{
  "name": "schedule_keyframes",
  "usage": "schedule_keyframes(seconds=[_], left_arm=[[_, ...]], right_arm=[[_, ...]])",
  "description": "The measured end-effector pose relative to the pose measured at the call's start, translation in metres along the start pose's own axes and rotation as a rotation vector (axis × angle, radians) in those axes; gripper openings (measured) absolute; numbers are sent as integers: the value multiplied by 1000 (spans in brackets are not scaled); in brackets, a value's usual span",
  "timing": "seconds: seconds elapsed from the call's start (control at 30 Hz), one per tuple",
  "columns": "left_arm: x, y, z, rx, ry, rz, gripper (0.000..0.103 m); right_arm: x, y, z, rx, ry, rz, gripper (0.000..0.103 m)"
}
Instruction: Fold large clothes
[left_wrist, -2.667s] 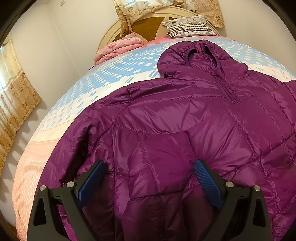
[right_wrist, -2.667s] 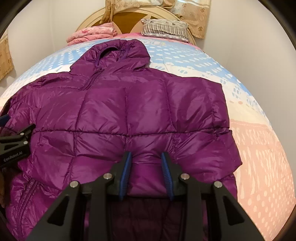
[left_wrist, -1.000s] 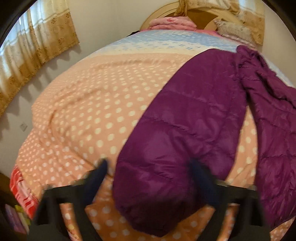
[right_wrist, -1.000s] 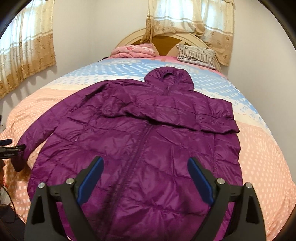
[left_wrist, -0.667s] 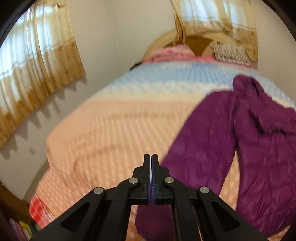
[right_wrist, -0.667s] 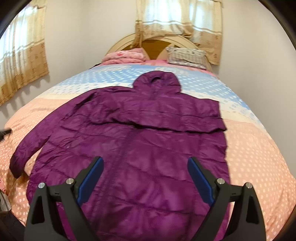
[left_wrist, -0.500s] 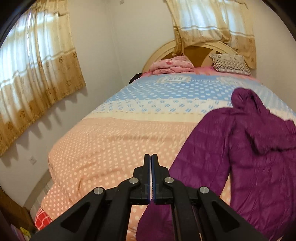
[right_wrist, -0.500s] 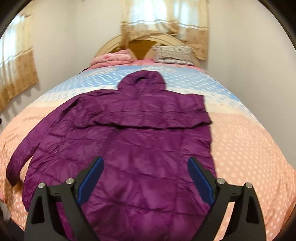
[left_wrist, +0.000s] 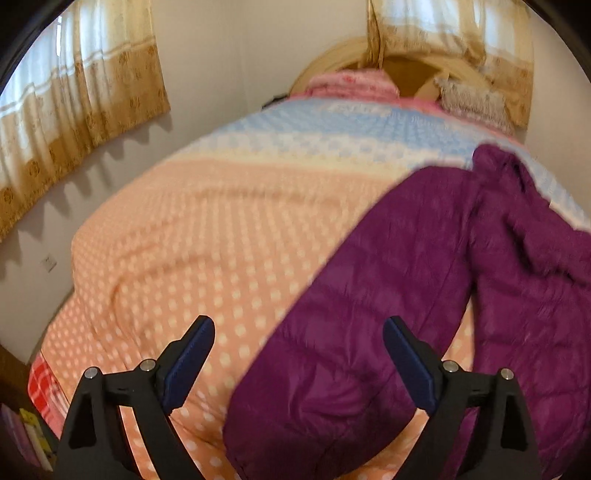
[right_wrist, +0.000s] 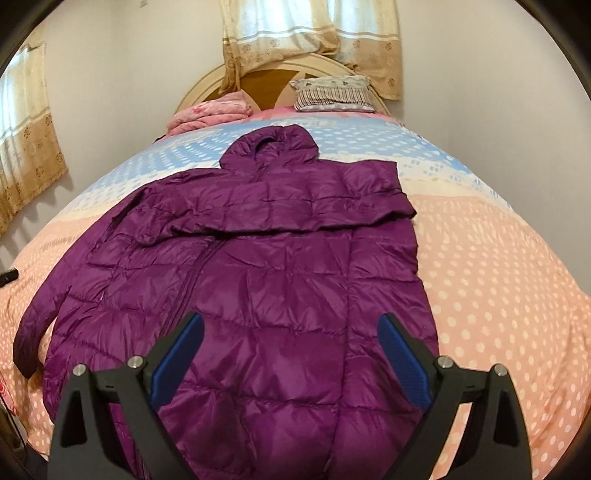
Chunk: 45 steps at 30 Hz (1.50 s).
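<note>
**Jacket flat on bed, one sleeve left to fold**

Left wrist view: left claw (left_wrist: 297, 360) spread wide, empty, over the loose sleeve (left_wrist: 354, 314) at 5 o'clock on the bed (left_wrist: 207, 236). Probably lined up to grab the cuff. Frame blurry.

Right wrist view: right claw (right_wrist: 290, 356) also wide open, empty, above the hem of the jacket (right_wrist: 280, 266). Hood at 12, other sleeve folded across the chest. No readable labels.

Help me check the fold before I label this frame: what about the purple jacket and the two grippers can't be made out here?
- Jacket hem, right wrist view: cut off by the bottom edge, behind the right gripper.
- Sleeve cuff, left wrist view: blurred by motion; the left gripper hides its sides.
- Jacket's right side, left wrist view: cut off by the frame edge.
- Folded-over sleeve: its cuff end cannot be made out.
</note>
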<state>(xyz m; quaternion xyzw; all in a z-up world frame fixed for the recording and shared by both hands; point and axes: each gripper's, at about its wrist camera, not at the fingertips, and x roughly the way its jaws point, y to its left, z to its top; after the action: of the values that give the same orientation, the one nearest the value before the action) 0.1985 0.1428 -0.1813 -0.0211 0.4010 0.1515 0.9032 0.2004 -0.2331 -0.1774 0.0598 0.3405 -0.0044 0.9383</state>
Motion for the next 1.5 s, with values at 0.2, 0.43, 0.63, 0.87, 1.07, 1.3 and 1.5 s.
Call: schedule_keyframes(seconds=[0.2,0.43,0.63,0.87,1.07,1.3,1.5], left_arm=[[38,-1,-33,-8,99,4,93],[29,-10,-35,64,21,-91,17],[-1,-8,-9,85,-49,-88,5],[-69,-19,52,160,-279,-50,5],[-111,-75,108,247,-414,-118,5],[-129,-203,110,418,-457,-298,5],[-119,-309,76,544,-412,-416,11]], right_arm=[[1,-2,-1,16,4,1,97],[3,-2,-2,22,8,2,97],[-1,-7,0,34,-6,-2,97],[-2,-25,3,78,-14,-28,97],[-4,-43,5,108,-25,-54,97],[-9,-76,4,177,-34,-96,97],[-10,-98,-1,223,-30,-124,97]])
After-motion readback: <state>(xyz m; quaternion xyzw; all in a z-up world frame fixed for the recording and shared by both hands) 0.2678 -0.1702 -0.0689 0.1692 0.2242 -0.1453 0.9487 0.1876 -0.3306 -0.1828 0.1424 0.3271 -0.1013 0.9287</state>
